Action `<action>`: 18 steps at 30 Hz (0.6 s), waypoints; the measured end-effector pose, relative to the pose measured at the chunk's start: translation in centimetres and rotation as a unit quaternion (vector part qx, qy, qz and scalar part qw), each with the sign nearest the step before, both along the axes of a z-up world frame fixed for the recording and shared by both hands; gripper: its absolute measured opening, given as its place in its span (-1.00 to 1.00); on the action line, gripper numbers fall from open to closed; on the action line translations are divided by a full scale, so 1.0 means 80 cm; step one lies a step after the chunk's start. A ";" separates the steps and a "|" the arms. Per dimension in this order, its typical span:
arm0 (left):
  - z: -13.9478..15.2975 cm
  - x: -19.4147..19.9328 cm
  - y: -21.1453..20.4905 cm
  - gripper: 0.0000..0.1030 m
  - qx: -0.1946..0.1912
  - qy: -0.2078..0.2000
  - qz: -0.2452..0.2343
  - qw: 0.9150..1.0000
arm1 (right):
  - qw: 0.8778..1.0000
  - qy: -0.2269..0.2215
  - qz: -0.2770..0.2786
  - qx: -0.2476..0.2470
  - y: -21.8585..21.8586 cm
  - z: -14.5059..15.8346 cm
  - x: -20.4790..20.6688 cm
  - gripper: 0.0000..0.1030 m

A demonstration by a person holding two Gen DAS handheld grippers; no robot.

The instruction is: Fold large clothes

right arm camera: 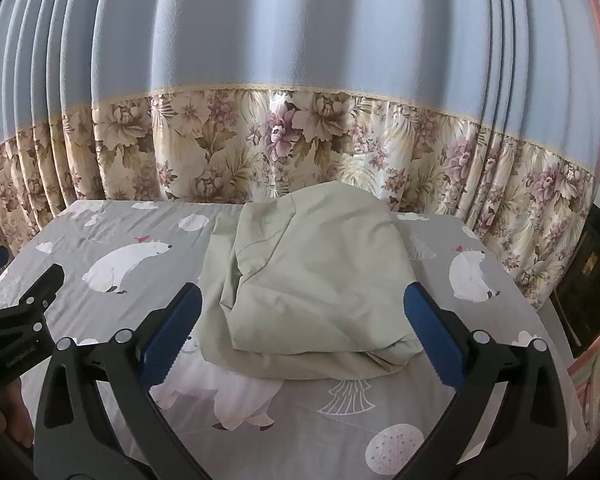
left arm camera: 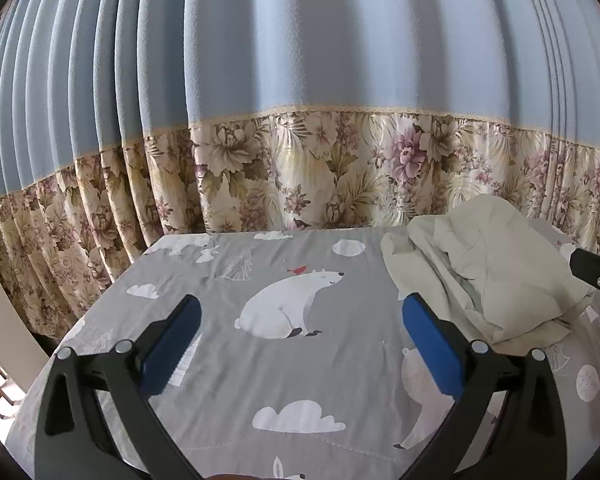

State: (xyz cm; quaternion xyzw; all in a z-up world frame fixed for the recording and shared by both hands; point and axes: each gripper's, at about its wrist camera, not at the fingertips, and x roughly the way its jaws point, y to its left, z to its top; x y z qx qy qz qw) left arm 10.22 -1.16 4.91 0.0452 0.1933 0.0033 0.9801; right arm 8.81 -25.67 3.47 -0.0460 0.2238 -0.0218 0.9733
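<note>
The bed (right arm camera: pixel 112 364) carried the pale green garment (right arm camera: pixel 312 280), bunched toward its far right side. Grabbing that heap blind risked pinching several layers together. The right hand-held gripper (right arm camera: pixel 302 320) and left hand-held gripper (left arm camera: pixel 302 324) both gaped empty.

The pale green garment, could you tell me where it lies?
The pale green garment lies bunched on the grey bear-print sheet, straight ahead of the right gripper, near the floral curtain.

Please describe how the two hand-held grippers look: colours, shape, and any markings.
Both look alike. The left hand-held gripper and right hand-held gripper have black plastic arms joined by silver rivets, ending in flat blue rectangular pads. No cables show. Small lettering marks one body, unreadable.
</note>
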 end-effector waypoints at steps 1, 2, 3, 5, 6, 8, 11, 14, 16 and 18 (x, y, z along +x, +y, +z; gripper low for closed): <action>0.000 0.001 0.000 0.96 0.001 0.003 0.001 1.000 | 1.000 0.002 -0.001 0.000 0.000 0.000 0.000 0.94; 0.000 0.000 0.000 0.96 0.001 0.006 0.000 1.000 | 1.000 0.004 -0.002 0.001 -0.001 0.000 0.000 0.94; 0.000 0.000 -0.001 0.96 0.000 0.006 0.001 1.000 | 1.000 0.005 -0.002 0.002 -0.001 0.000 0.001 0.94; 0.000 -0.001 -0.001 0.96 0.005 0.001 0.001 1.000 | 1.000 0.004 -0.002 0.001 -0.001 0.000 0.000 0.94; 0.001 -0.001 -0.002 0.96 0.006 -0.001 0.002 1.000 | 1.000 0.002 -0.001 -0.001 -0.001 0.000 0.000 0.94; 0.001 -0.002 -0.001 0.96 0.002 -0.002 0.002 1.000 | 1.000 0.001 0.000 -0.003 -0.002 0.000 0.000 0.94; -0.001 0.001 -0.002 0.96 0.003 0.003 0.003 1.000 | 1.000 0.004 0.001 -0.001 -0.002 0.000 0.001 0.94; -0.001 0.001 -0.002 0.96 0.000 0.004 0.004 1.000 | 1.000 0.006 0.002 0.000 -0.002 0.001 0.002 0.94; 0.000 0.000 -0.001 0.96 0.002 0.001 0.004 1.000 | 1.000 0.004 0.005 -0.002 -0.002 0.001 0.002 0.94; 0.001 0.000 0.000 0.96 -0.004 0.000 0.005 1.000 | 1.000 0.000 0.008 -0.003 -0.002 0.003 0.001 0.94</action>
